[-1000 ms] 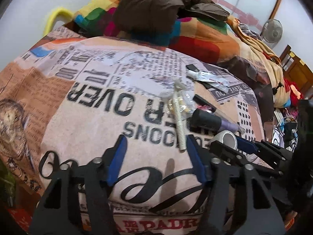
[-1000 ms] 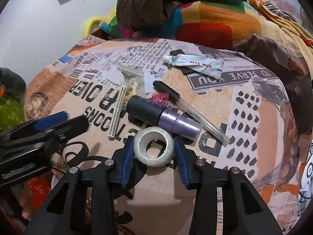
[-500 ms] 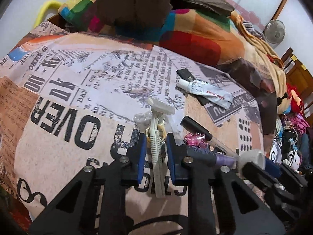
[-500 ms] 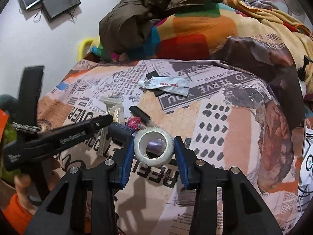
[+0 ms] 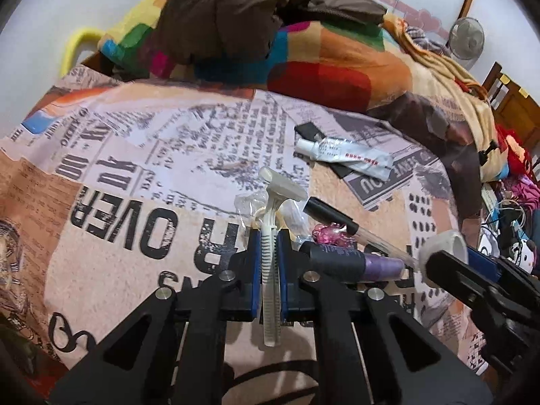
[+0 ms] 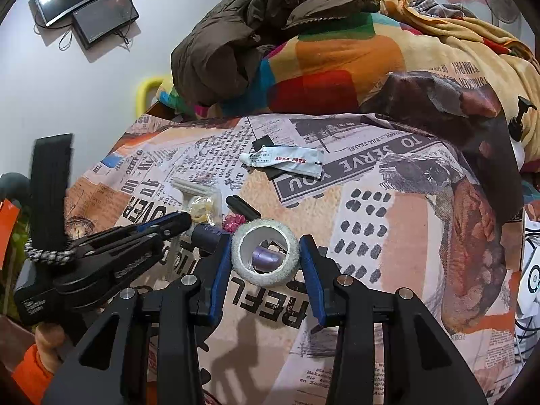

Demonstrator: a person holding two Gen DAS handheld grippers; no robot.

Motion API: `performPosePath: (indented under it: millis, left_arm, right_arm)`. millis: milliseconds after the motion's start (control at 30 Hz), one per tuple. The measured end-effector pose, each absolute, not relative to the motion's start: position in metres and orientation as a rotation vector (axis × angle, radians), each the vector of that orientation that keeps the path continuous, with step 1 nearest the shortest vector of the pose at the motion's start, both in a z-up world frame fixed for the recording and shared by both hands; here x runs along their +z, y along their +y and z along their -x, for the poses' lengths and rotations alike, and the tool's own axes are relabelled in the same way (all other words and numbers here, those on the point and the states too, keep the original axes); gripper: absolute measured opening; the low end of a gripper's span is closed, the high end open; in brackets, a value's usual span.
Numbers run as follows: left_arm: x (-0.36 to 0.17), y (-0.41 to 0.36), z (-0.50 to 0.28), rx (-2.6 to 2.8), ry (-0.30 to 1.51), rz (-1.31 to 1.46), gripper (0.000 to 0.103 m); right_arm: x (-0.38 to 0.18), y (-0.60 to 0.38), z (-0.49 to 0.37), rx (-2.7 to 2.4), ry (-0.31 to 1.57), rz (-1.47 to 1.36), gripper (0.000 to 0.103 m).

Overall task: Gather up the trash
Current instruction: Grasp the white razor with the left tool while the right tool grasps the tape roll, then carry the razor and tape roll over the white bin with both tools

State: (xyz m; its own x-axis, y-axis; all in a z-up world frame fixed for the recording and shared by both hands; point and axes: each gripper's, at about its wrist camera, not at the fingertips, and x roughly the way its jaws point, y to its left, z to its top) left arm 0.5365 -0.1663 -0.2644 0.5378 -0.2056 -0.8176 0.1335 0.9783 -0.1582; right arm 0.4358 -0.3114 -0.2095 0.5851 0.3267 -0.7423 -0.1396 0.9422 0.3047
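My left gripper (image 5: 269, 236) is shut on the handle of a cream disposable razor (image 5: 270, 256), its head pointing away over the newspaper-print bedspread (image 5: 141, 175). My right gripper (image 6: 266, 246) is shut on a white tape roll (image 6: 266, 271) and holds it above the bedspread (image 6: 388, 236). The roll also shows at the right of the left wrist view (image 5: 442, 246). A black-and-purple tube (image 5: 344, 260), a black-capped pen (image 5: 334, 217), a pink wrapper (image 5: 329, 233), clear plastic (image 5: 248, 204) and a squeezed white tube (image 5: 344, 157) lie on the bedspread.
A brown jacket (image 6: 256, 30) and a colourful blanket (image 6: 337, 64) are heaped at the far side of the bed. Two screens (image 6: 87, 0) hang on the wall at the left. A fan (image 5: 467, 38) and wooden furniture (image 5: 516, 108) stand at the right.
My left gripper has closed on the razor handle and lifted it slightly. My right gripper has raised the tape roll off the bedspread.
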Motion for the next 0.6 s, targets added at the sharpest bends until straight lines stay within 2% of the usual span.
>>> performPosePath:
  millis: [300, 600]
  left_arm:
    - [-0.218, -0.136, -0.499, -0.207, 0.898, 0.117, 0.008]
    - [-0.161, -0.086, -0.447, -0.166, 0.798, 0.117, 0.008]
  right_arm:
    - [-0.196, -0.302, -0.425, 0.267, 0.878, -0.163, 0.037]
    - [-0.159, -0.275, -0.396, 0.281, 0.802, -0.11, 0.037]
